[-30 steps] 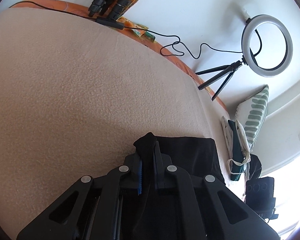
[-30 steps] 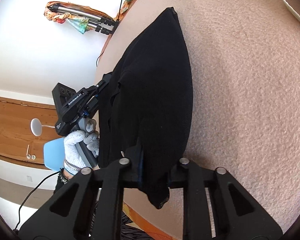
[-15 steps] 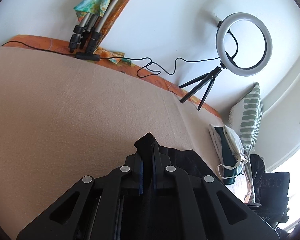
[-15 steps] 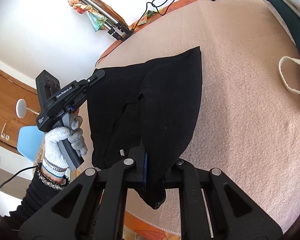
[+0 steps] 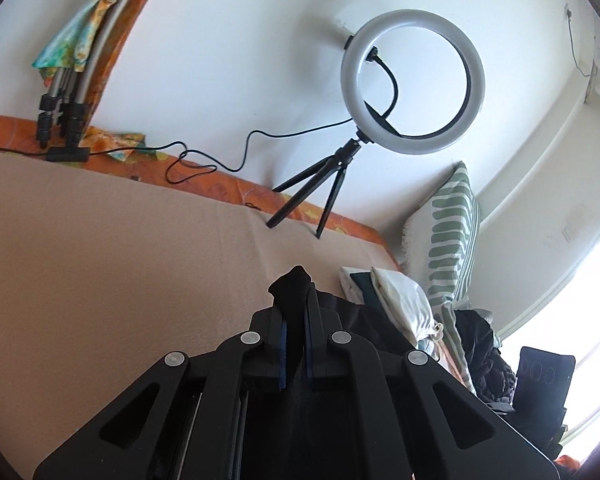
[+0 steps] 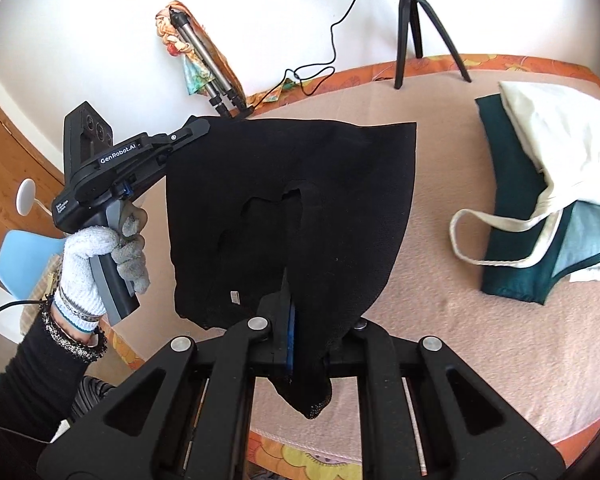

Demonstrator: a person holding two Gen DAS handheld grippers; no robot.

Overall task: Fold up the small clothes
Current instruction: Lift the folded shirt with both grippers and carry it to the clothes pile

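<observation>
The black garment (image 6: pixel 300 200) hung spread between both tools above the bed (image 6: pixel 440 300), probably lifted to open it flat for folding; the left gripper (image 5: pixel 294 344) had its jaws pinching one corner; the right gripper (image 6: pixel 306 340) had its jaws clamped on another, the hem dangling below.
</observation>
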